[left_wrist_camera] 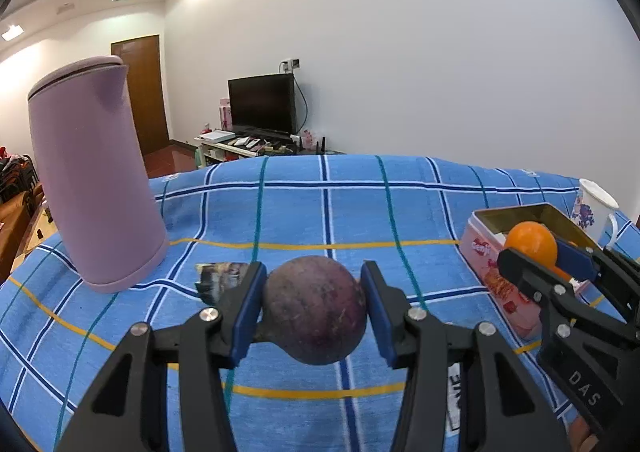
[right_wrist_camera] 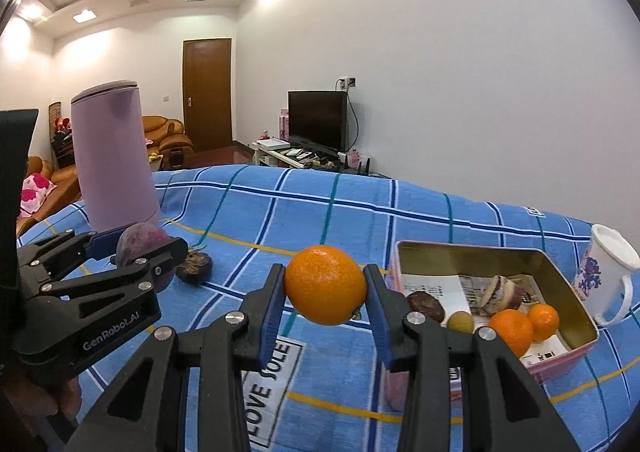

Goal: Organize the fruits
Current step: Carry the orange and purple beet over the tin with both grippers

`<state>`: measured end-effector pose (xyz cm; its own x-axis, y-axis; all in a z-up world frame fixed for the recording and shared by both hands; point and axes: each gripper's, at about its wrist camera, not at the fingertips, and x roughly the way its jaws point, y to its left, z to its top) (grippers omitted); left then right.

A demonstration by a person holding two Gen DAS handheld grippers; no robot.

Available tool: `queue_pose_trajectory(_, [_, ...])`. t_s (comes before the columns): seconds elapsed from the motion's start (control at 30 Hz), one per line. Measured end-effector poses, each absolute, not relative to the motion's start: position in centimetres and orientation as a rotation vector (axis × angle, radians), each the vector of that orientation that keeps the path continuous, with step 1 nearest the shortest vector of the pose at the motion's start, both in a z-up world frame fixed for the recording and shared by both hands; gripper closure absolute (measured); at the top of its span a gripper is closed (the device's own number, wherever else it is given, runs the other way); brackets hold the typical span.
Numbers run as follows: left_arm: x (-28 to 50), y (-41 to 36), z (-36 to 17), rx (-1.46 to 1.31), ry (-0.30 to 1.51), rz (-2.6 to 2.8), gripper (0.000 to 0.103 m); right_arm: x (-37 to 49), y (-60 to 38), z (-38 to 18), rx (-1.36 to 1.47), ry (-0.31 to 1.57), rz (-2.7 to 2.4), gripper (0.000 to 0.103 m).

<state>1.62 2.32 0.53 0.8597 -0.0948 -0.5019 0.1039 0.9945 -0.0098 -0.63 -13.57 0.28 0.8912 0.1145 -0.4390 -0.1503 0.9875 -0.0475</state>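
Your left gripper (left_wrist_camera: 314, 306) clamps a purple fruit (left_wrist_camera: 316, 310), your right gripper (right_wrist_camera: 326, 288) an orange (right_wrist_camera: 325, 284), both above the cloth; the tin (right_wrist_camera: 576, 272) holds several fruits, one dark fruit (right_wrist_camera: 195, 267) remains out

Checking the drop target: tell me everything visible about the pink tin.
The pink tin is a shallow rectangular box, lid off, upright on the blue checked cloth. It looks like metal: pink printed outer walls with a red logo, dull gold inner walls. Printed paper lines its floor. Inside lie two oranges, a small brownish-green fruit, a dark purple one and a cut piece. A white floral mug stands at its far right; whether they touch I cannot tell. Neither gripper touches it.
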Motion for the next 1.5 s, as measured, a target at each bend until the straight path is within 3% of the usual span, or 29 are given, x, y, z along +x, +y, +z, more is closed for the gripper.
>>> queue_pose_trajectory(1.5, [1.8,-9.9,2.9,0.054,0.481,-0.261,0.052,-1.1,-25.2,1.4,-0.057,0.392,-0.075,0.062])
